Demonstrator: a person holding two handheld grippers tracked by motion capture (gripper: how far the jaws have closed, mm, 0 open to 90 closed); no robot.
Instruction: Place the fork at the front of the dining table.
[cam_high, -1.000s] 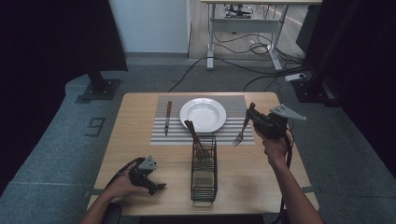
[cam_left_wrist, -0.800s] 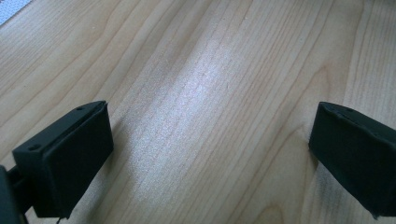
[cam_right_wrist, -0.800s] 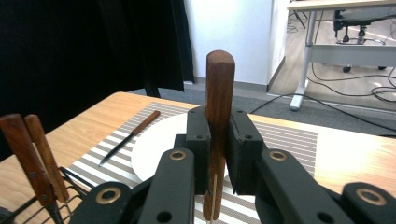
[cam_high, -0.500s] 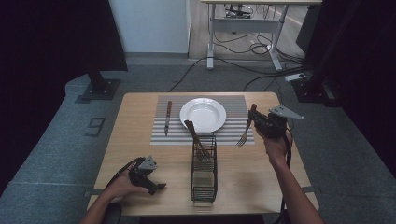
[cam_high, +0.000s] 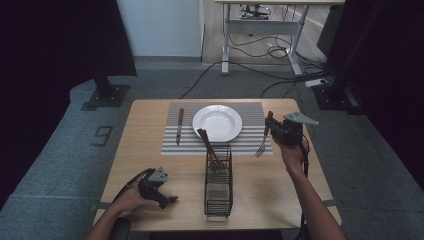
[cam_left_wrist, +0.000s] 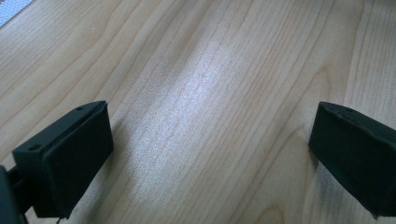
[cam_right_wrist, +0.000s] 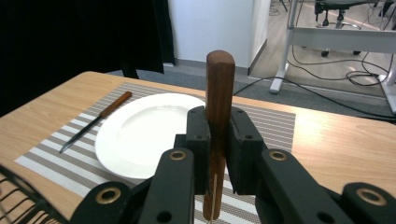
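The right gripper (cam_right_wrist: 217, 140) has its two black jaws pressed on the wooden handle of a fork (cam_right_wrist: 219, 93); the handle stands upright between the pads and its rounded end rises above them. In the high view this fork (cam_high: 261, 145) hangs from the right gripper (cam_high: 272, 129) with the tines pointing down, over the right edge of the striped placemat (cam_high: 250, 145), and I cannot tell if the tines touch it. The white plate (cam_high: 217, 122) lies in the middle of the placemat, just left of the fork, and a knife (cam_high: 179, 126) with a wooden handle lies on the left part of the placemat, beside the plate. In front of the plate stands a black wire basket (cam_high: 218, 182) on the wooden table (cam_high: 150, 150), and one more wooden-handled utensil (cam_high: 209, 147) leans inside it. The left gripper (cam_left_wrist: 210, 154) has its jaws spread wide with nothing between them, just bare wood of the table below. In the high view the left gripper (cam_high: 155, 187) rests near the front left corner of the table, well apart from the basket and the placemat.
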